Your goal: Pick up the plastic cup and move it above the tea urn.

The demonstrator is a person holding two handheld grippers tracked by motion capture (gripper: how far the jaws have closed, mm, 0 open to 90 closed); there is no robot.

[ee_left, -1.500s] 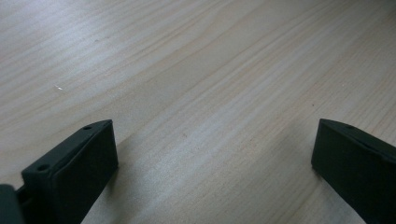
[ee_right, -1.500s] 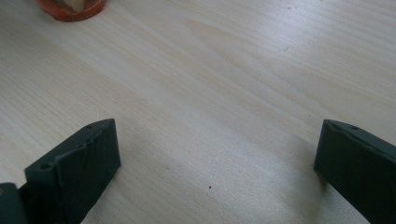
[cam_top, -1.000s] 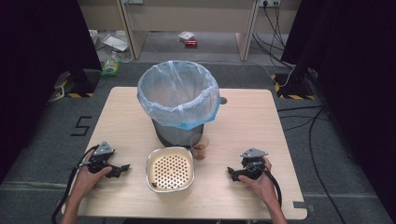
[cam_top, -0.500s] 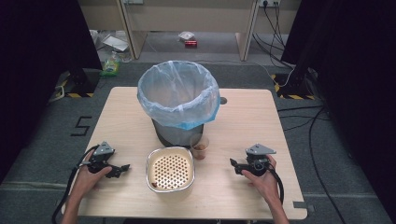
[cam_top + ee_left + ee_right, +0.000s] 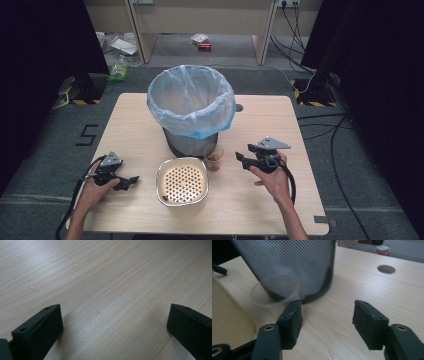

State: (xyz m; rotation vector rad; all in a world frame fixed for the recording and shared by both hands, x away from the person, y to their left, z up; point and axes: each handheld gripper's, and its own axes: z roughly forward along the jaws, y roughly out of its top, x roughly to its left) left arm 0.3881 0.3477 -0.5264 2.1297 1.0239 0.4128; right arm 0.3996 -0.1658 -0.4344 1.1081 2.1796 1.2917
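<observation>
- Your right gripper (image 5: 240,159) sits at about 3 o'clock from the clear plastic cup (image 5: 214,157), near it but not touching, with its tips aimed toward the cup.
- Its jaws have just been closing and now stand roughly half open; in the right gripper view nothing lies between them but bare table (image 5: 367,285).
- In that view the cup (image 5: 277,293) stands upright at about 10 o'clock from your left-hand jaw, its rim just past the jaw tip.
- The cup holds something brown at the bottom and stands just beside the base of the mesh bin (image 5: 191,115), at the bin's 5 o'clock; the bin is lined with a blue bag.
- The perforated basin (image 5: 182,181) lies at the cup's 7 o'clock, just beside it.
- Your left gripper (image 5: 131,181) rests at 9 o'clock from the basin, apart from it.
- Its jaws stand wide open in the left gripper view, holding nothing, close over plain wood (image 5: 107,290).
</observation>
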